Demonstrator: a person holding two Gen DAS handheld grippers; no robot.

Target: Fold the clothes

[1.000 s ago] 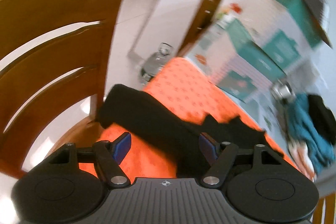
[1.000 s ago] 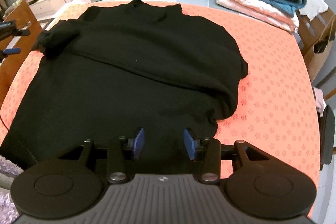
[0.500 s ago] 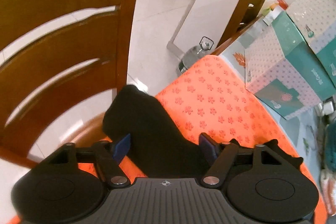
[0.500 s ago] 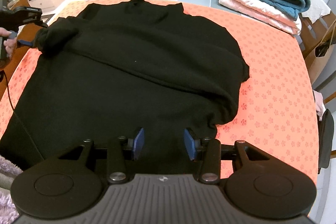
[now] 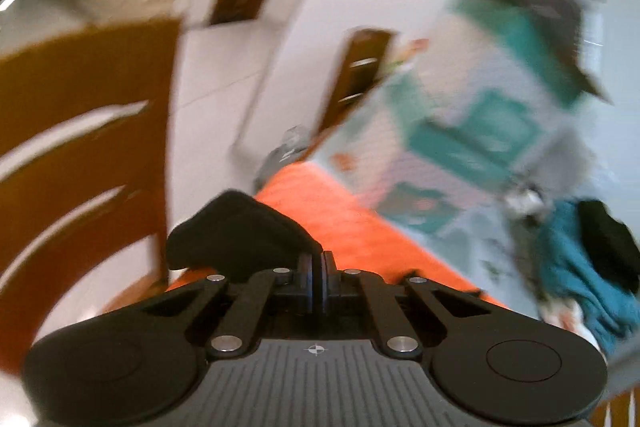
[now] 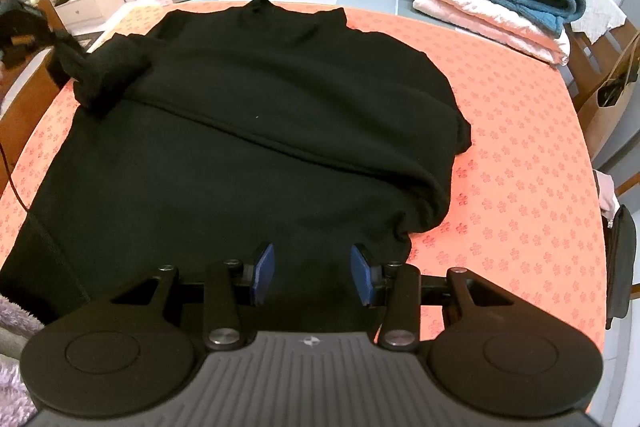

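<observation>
A black knit sweater (image 6: 248, 131) lies spread flat, collar at the far side. One sleeve is folded across its body. The other sleeve's cuff (image 5: 240, 231) is bunched and lifted at the left edge.

Both tools share one build. The right gripper (image 6: 312, 273) has a ribbed grey housing with a small crosshair mark at its front edge, flanked by two round black discs. Black linkage arms with silver screw heads reach forward from the housing to blue-padded fingers (image 6: 262, 274). The left gripper (image 5: 316, 273) looks identical.

The left claw (image 5: 318, 277) has clamped the black sleeve (image 5: 240, 235).
</observation>
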